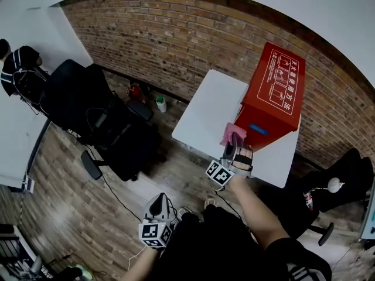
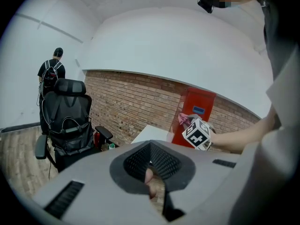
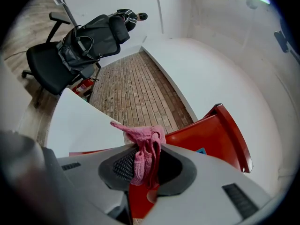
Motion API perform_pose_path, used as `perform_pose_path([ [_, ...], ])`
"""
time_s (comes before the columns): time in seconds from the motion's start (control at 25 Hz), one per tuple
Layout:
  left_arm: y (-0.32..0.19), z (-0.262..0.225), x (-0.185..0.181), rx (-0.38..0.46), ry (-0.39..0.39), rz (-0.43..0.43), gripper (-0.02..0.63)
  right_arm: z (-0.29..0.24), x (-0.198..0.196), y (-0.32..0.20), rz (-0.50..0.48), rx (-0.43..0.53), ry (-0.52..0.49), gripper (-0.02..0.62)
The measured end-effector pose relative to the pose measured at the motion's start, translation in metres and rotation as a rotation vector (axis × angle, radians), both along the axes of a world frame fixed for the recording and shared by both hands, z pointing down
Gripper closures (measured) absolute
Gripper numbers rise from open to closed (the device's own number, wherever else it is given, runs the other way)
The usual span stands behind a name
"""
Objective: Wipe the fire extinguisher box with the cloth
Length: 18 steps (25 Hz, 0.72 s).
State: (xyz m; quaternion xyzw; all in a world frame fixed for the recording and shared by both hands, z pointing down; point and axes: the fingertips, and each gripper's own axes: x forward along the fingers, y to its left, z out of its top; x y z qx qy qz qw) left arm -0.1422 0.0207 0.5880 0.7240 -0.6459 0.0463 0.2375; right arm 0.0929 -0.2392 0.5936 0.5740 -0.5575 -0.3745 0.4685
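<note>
In the head view, the tall red fire extinguisher box (image 1: 272,95), with white diagrams on 1 face and a small blue label on another, stands at the far right of a white table (image 1: 202,116) by a brick wall (image 1: 176,40). The right gripper (image 1: 235,140) presses a crumpled pink cloth (image 1: 231,132) to its near lower edge, while the left gripper (image 1: 159,202) hangs well apart, near the person's body. The left gripper view shows its 2 jaws together with nothing between them. The right gripper view shows its 2 jaws clamped on the cloth, the glossy red box just behind.
</note>
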Motion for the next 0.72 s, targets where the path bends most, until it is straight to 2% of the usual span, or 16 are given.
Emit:
perform_pose_path([
  [0.72,0.014,0.003,-0.001,-0.051,-0.046,-0.013,0.581,0.061,-0.001,0.001,-0.014,-0.037,0.010,0.495],
])
